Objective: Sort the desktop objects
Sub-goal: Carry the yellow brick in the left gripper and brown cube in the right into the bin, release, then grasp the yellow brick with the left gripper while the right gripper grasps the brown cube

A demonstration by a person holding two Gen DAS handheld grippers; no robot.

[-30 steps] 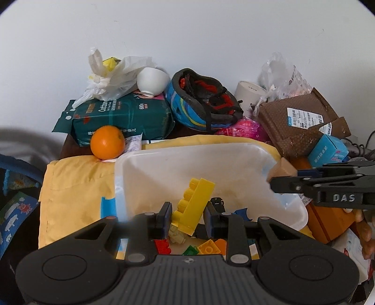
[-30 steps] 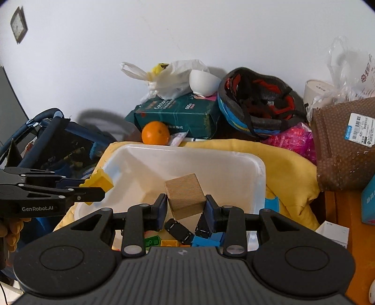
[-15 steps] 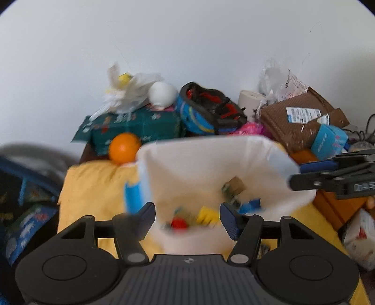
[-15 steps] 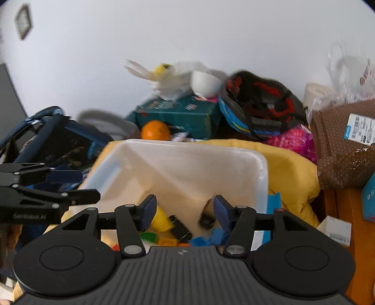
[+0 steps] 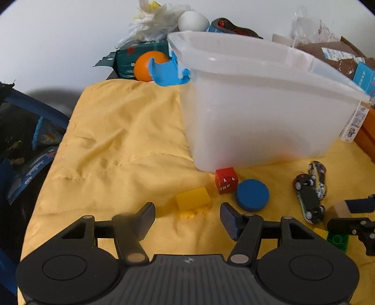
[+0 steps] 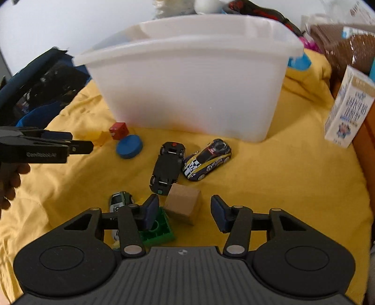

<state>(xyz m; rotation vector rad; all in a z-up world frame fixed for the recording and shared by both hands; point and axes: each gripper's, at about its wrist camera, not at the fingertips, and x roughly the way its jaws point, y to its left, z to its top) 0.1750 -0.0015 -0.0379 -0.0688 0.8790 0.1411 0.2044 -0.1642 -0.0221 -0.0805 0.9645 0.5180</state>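
A white plastic bin (image 5: 257, 112) stands on the yellow cloth (image 5: 112, 145); it also shows in the right wrist view (image 6: 192, 84). My left gripper (image 5: 187, 215) is open, low over the cloth, just short of a yellow block (image 5: 192, 199). A red cube (image 5: 226, 180) and a blue disc (image 5: 252, 194) lie beside it. My right gripper (image 6: 184, 211) is open around a wooden cube (image 6: 184, 204), not closed on it. A green brick (image 6: 157, 228) lies under its left finger. An overturned black car (image 6: 166, 167), a yellow-blue race car (image 6: 207, 159) and a small white-green car (image 6: 119, 199) lie nearby.
An orange (image 5: 147, 65), a green box (image 5: 140, 58) and a white bowl (image 5: 193, 21) sit behind the bin. A carton (image 6: 349, 110) and a wooden edge (image 6: 368, 140) stand at the right. A blue bag (image 6: 42, 82) lies left.
Both grippers opened: the yellow brick and wooden cube they held are gone from the jaws. Both dropped from above the bin to just over the cloth in front of it, among loose toys.
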